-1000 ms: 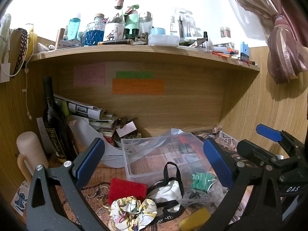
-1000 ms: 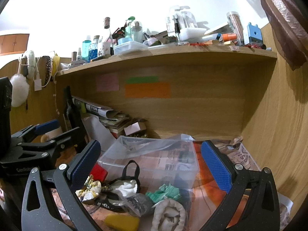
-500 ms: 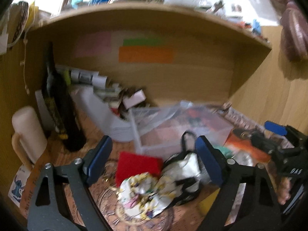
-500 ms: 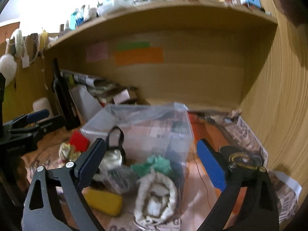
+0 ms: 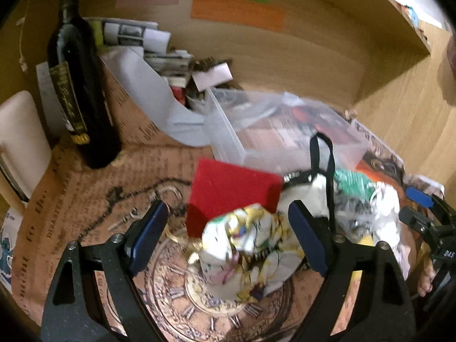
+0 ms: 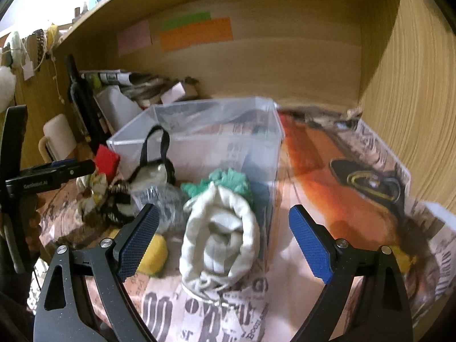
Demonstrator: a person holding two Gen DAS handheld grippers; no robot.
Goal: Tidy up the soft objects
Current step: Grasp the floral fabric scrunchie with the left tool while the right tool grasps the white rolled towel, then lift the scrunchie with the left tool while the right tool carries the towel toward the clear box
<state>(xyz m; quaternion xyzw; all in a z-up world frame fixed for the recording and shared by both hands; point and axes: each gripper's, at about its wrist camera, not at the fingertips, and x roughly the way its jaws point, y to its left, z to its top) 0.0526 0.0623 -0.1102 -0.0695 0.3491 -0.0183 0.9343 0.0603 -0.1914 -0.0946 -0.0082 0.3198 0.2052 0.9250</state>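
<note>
My left gripper (image 5: 228,236) is open with its jaws on either side of a flowery crumpled cloth (image 5: 245,248) on the desk. A red sponge (image 5: 230,191) lies just behind it, and a black-and-white pouch with a black strap (image 5: 310,188) to its right. My right gripper (image 6: 225,242) is open around a rolled cream cloth bag (image 6: 219,236). A green knitted piece (image 6: 225,179), a grey bundle (image 6: 162,199) and a yellow sponge (image 6: 152,255) lie close by. A clear plastic box (image 6: 199,125) stands behind the pile.
A dark wine bottle (image 5: 82,85) and a cream mug (image 5: 20,142) stand at the left. Papers and books (image 5: 148,45) are stacked at the back. Wooden walls (image 6: 404,71) close in the right side and the back. Printed paper (image 6: 356,171) covers the desk.
Both grippers have moved down and forward toward the pile. The left jaws now flank the flowery cloth, the right jaws flank the cream bag. Both stay open.
</note>
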